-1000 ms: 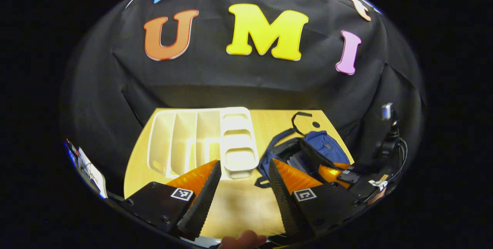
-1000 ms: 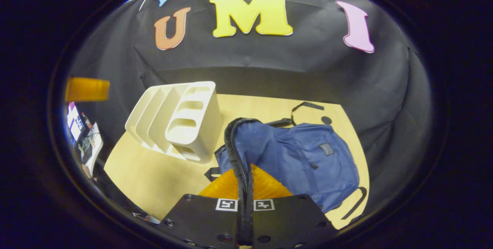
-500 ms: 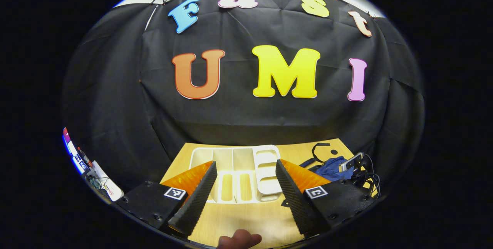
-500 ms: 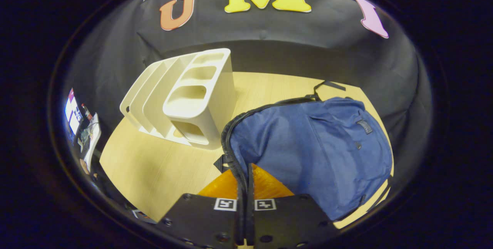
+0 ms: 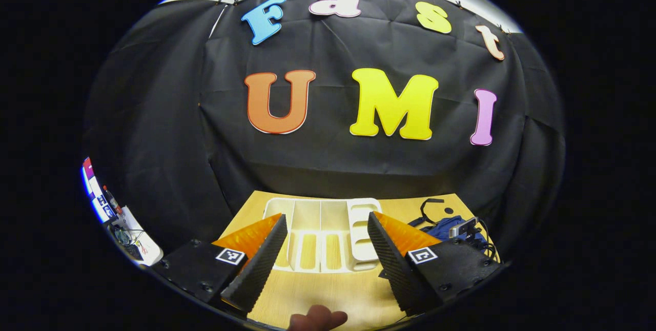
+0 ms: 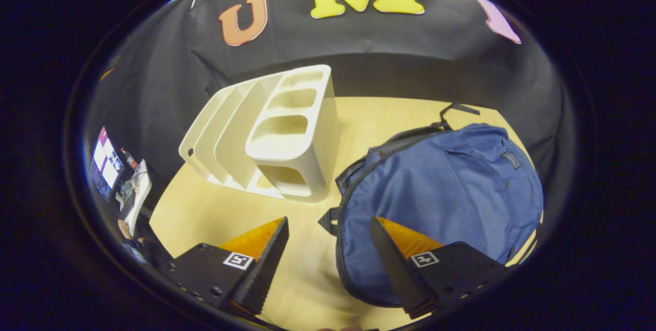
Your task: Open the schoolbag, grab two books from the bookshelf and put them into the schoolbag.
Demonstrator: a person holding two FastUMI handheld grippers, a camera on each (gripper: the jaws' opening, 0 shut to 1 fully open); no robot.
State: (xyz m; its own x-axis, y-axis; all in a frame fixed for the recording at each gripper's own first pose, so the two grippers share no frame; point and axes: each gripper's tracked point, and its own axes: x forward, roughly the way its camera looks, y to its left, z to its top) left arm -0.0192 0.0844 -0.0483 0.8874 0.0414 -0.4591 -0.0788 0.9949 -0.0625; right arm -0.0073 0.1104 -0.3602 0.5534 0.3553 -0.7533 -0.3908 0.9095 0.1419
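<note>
**Both tools empty, shelf looked bare**

Left tool [image 5: 323, 254] was spread wide, holding nothing, raised over the near edge of the counter [image 5: 318, 295] and aimed at the shelf [image 5: 323, 239]. Right tool [image 6: 328, 256] was also spread wide and empty, hovering over the left edge of the bag [image 6: 441, 203] (near finger over bare counter, far finger over the fabric).

Bag lay flat on the right of the counter, just beside the shelf, apart from it. Its zipper ran along the left rim; I couldn't tell whether it was open or closed, the flap lay down over the body. In the left gripper view the bag [image 5: 441, 226] showed right of the shelf, with the right tool in front of it.

Shelf slots showed no books in either view. My read: books are already inside the bag, task near its end.

Risks from here:
- If the zip is undone, the flap is loose; a low pass by the right tool could snag the zipper or strap and drag the bag.
- The shelf is light plastic; a bump would shove it.
- If the books aren't bagged, nothing left to grab.
</note>
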